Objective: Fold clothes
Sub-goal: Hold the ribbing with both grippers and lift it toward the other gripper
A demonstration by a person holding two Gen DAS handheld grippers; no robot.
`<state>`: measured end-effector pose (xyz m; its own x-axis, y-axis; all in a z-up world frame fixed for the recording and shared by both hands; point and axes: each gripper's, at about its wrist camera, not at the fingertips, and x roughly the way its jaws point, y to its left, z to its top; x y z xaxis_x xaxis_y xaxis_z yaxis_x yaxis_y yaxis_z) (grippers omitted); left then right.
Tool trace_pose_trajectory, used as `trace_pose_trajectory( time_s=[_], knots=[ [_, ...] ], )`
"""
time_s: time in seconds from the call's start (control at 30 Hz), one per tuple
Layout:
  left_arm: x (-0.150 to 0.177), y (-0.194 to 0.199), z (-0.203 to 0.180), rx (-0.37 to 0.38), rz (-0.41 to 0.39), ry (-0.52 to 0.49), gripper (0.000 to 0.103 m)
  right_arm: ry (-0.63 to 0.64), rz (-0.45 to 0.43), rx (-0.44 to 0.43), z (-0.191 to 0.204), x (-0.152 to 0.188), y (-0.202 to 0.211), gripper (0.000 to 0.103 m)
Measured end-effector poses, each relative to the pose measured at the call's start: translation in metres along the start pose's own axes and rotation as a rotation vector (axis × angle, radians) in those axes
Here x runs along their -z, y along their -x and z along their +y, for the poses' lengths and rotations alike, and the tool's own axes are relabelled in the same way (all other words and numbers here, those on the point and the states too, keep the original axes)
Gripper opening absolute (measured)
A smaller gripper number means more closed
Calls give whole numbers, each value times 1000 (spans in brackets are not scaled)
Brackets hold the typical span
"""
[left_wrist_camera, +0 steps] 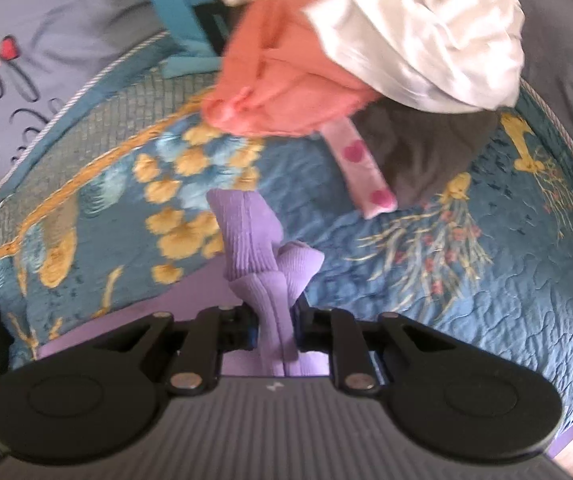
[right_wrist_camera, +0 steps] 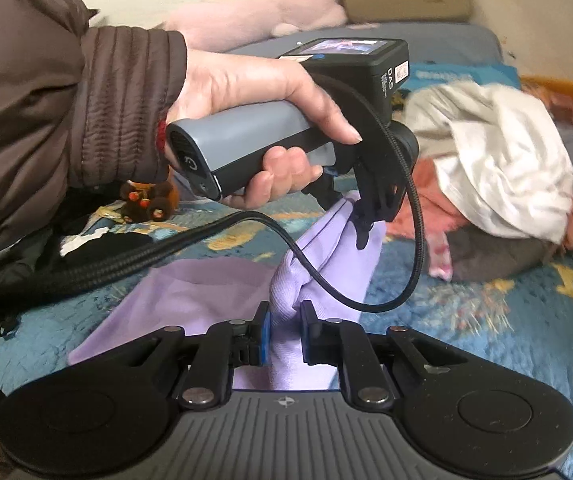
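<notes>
While it drapes over the blue floral quilted bedspread point(left_wrist_camera: 466, 280), the ribbed lilac knit garment point(left_wrist_camera: 246, 232) rises bunched into both tools: the left gripper point(left_wrist_camera: 276, 326) pinches one fold, the right gripper point(right_wrist_camera: 284, 334) clamps another narrow ridge.

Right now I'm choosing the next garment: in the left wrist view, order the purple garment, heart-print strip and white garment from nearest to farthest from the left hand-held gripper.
1. Purple garment, clamped in the left hand-held gripper.
2. Heart-print strip, up-right.
3. White garment, top right on the pile.
</notes>
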<state>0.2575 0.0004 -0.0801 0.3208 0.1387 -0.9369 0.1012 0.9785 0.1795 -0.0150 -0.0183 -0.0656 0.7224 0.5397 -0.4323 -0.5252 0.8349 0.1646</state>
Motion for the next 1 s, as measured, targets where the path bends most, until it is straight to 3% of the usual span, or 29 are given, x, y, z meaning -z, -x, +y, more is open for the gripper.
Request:
trace_pose_trajectory(
  time_s=[0.27, 0.57, 0.73, 1.0],
  knots=[
    [21, 32, 86, 32, -47, 109, 17, 130, -19, -85, 48, -19, -12, 15],
    [67, 47, 188, -20, -59, 191, 17, 252, 16, -261, 118, -31, -39, 15],
    [109, 38, 233, -34, -55, 234, 17, 311, 63, -330, 159, -24, -60, 15],
    [155, -4, 275, 46, -40, 307, 18, 346, 164, -346, 195, -8, -88, 15]
  ],
)
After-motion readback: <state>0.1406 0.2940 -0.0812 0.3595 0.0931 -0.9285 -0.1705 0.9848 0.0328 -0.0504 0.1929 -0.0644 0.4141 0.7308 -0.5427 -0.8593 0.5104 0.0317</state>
